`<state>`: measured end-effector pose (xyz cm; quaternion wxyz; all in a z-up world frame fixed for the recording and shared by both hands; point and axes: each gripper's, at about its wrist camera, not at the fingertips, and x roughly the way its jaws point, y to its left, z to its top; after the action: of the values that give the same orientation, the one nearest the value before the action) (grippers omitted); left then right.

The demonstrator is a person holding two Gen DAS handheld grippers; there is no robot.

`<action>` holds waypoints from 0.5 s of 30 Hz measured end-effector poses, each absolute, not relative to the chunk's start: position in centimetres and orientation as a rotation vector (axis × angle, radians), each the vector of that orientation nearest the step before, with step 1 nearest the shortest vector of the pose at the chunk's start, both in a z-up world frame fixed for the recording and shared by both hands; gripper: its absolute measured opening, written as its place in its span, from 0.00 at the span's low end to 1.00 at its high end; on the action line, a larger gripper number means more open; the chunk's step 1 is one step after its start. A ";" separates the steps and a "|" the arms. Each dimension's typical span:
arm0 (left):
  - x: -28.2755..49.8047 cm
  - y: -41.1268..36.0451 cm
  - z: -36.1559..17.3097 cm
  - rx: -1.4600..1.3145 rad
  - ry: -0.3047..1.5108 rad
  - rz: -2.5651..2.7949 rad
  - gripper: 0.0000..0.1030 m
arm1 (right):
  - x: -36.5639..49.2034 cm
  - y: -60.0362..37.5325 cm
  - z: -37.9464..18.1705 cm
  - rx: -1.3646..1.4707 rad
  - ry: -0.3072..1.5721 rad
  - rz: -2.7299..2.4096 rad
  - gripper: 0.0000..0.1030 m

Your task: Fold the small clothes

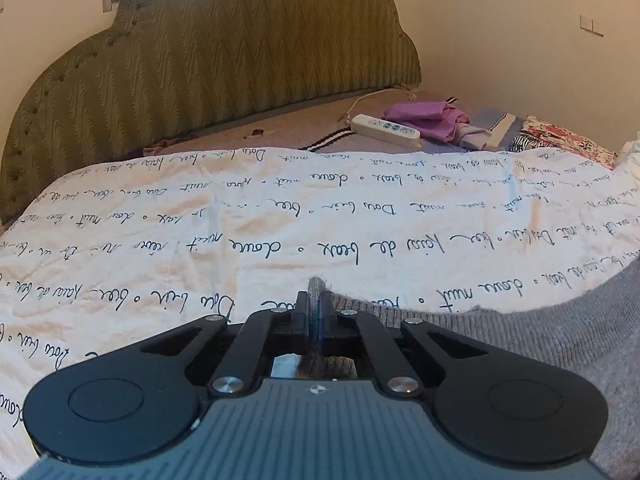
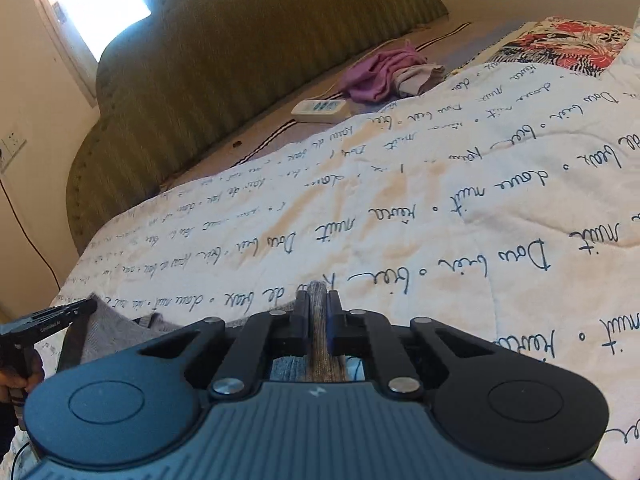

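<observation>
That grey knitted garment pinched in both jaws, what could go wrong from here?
1. Each gripper, left gripper and right gripper, holds only a thin bunched edge of the grey knitted garment; the knit might slip out when lifted.
2. The loose knit could stretch or snag where it is clamped.
3. The script-printed quilt underneath is soft and wrinkled, so folds may land uneven.

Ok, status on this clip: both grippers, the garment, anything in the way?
Left gripper shut on grey knitted garment. Right gripper shut on the same garment. White script-printed quilt ahead shows nothing in the way.
</observation>
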<state>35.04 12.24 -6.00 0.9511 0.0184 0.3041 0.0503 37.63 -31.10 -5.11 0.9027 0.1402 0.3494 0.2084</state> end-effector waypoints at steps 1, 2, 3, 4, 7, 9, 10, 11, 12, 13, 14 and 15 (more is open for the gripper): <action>35.3 12.2 -6.6 0.046 0.633 0.114 0.04 | 38.0 -31.0 -5.8 0.284 0.744 0.415 0.07; 35.7 12.3 -7.4 0.053 0.656 0.129 0.04 | 38.4 -30.9 -6.8 0.285 0.772 0.402 0.07; 36.0 12.4 -8.3 0.054 0.684 0.147 0.04 | 38.5 -30.7 -7.7 0.284 0.790 0.391 0.07; 36.3 12.6 -9.4 0.053 0.711 0.170 0.04 | 38.5 -30.5 -8.4 0.284 0.798 0.383 0.07; 35.8 11.4 -9.7 0.130 0.674 0.193 0.06 | 37.7 -30.7 -8.9 0.320 0.774 0.359 0.11; 34.7 10.7 -8.7 0.165 0.618 0.193 0.22 | 37.0 -31.2 -7.8 0.353 0.764 0.331 0.24; 33.7 10.3 -7.9 0.183 0.571 0.188 0.29 | 36.2 -31.5 -7.0 0.361 0.735 0.310 0.39; 32.5 9.8 -6.9 0.203 0.518 0.189 0.36 | 35.1 -31.8 -6.0 0.370 0.682 0.294 0.46; 31.1 9.2 -5.9 0.210 0.466 0.186 0.46 | 33.7 -31.8 -4.9 0.367 0.623 0.297 0.61; 29.9 8.8 -5.1 0.194 0.426 0.164 0.51 | 32.5 -31.4 -4.2 0.348 0.588 0.320 0.67; 28.9 8.3 -4.6 0.174 0.410 0.125 0.57 | 31.4 -30.5 -3.6 0.311 0.571 0.359 0.68; 28.3 7.6 -4.4 0.167 0.419 0.082 0.59 | 30.6 -29.5 -3.4 0.280 0.571 0.386 0.68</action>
<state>28.31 7.64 -4.44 0.9739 0.0829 0.2074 0.0406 30.56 -29.48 -3.40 0.9315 0.1370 0.2791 0.1885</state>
